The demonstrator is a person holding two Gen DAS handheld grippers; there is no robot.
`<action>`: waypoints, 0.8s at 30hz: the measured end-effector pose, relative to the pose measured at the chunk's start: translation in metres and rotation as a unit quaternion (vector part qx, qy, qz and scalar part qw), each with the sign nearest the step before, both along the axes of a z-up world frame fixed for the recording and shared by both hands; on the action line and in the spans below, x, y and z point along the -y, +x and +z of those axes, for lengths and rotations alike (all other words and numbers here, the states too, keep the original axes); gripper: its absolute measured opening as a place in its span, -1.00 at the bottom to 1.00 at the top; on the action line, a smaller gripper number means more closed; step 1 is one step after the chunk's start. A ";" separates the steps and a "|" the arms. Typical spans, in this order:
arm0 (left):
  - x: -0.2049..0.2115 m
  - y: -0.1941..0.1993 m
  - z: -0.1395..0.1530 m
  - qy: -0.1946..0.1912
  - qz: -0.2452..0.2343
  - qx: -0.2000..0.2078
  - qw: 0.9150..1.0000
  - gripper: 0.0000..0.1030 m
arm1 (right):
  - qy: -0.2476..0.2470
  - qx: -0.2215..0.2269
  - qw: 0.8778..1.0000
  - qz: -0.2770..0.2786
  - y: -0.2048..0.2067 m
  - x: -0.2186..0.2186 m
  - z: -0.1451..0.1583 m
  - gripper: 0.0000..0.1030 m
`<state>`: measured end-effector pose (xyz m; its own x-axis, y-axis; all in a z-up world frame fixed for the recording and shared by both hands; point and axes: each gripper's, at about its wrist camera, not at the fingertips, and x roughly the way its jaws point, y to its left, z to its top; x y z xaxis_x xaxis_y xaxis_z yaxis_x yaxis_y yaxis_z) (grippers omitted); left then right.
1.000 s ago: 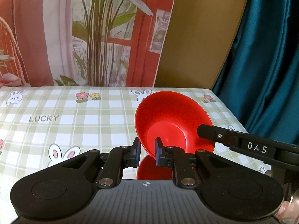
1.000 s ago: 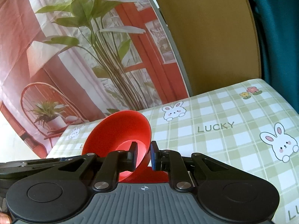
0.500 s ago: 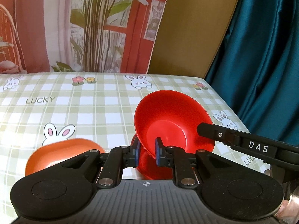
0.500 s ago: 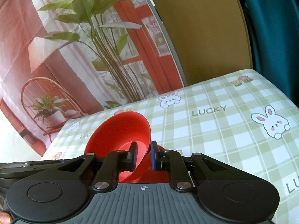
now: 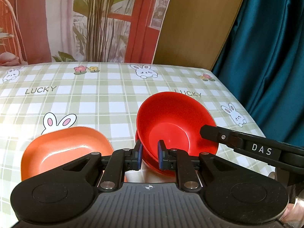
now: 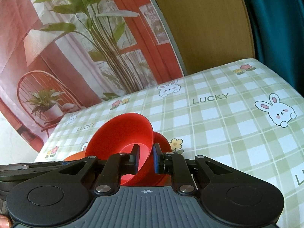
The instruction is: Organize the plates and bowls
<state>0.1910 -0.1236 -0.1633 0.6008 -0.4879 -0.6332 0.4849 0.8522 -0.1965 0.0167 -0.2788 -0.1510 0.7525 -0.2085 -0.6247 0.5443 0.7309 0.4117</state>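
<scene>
A red bowl (image 5: pixel 171 131) hangs tilted over the table, held by its rim from two sides. My left gripper (image 5: pixel 150 155) is shut on the near rim. My right gripper (image 6: pixel 145 155) is shut on the opposite rim, and one of its fingers (image 5: pixel 247 144) reaches in from the right in the left wrist view. Just under the held bowl (image 6: pixel 121 133) a second red bowl (image 6: pixel 161 142) sits on the table, mostly hidden. An orange plate (image 5: pixel 62 150) lies to its left on the cloth, and a sliver of that plate (image 6: pixel 76 155) shows in the right wrist view.
The table carries a green checked cloth (image 5: pixel 95 98) with rabbits and the word LUCKY. A printed backdrop (image 5: pixel 85 19) and a brown panel (image 5: pixel 195 22) stand behind it. A teal curtain (image 5: pixel 266 57) hangs past the table's right edge.
Both grippers have brought the red bowl lower over the table. The second red bowl and the orange plate have come into view beneath and beside it. Both grips are unchanged.
</scene>
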 end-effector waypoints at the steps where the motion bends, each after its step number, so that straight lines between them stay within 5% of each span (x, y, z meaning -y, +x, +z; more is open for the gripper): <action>1: 0.000 0.000 -0.001 0.001 -0.001 -0.001 1.000 -0.66 | -0.001 -0.002 1.000 0.000 0.000 0.000 -0.001 -0.71; 24: 0.009 0.005 -0.011 0.023 -0.006 -0.006 1.000 -0.64 | -0.002 -0.009 1.000 -0.007 -0.002 0.005 -0.010 -0.65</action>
